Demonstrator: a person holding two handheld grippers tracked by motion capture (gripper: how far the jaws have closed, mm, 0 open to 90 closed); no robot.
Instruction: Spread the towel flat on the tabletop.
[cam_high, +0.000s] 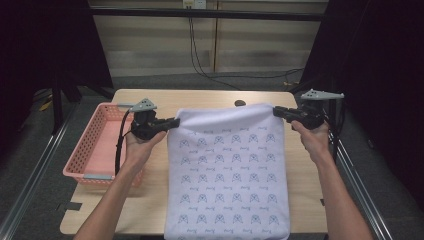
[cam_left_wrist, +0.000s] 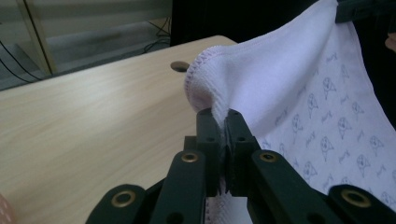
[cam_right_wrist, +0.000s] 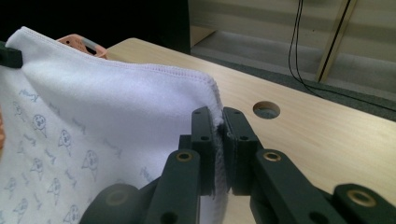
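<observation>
A white towel (cam_high: 227, 170) printed with small grey figures hangs stretched between my two grippers and drapes down over the wooden table (cam_high: 150, 200) toward its near edge. My left gripper (cam_high: 175, 121) is shut on the towel's upper left corner; in the left gripper view the hem (cam_left_wrist: 205, 84) bunches up out of the closed jaws of the left gripper (cam_left_wrist: 223, 121). My right gripper (cam_high: 276, 111) is shut on the upper right corner, and the right gripper view shows the towel (cam_right_wrist: 116, 102) pinched between the black jaws of the right gripper (cam_right_wrist: 219, 122). Both corners are held above the tabletop.
A pink plastic basket (cam_high: 80, 155) sits at the table's left edge, beside my left forearm. A round cable hole (cam_high: 240, 103) lies in the tabletop behind the towel. Black cables run down the wall beyond the far edge.
</observation>
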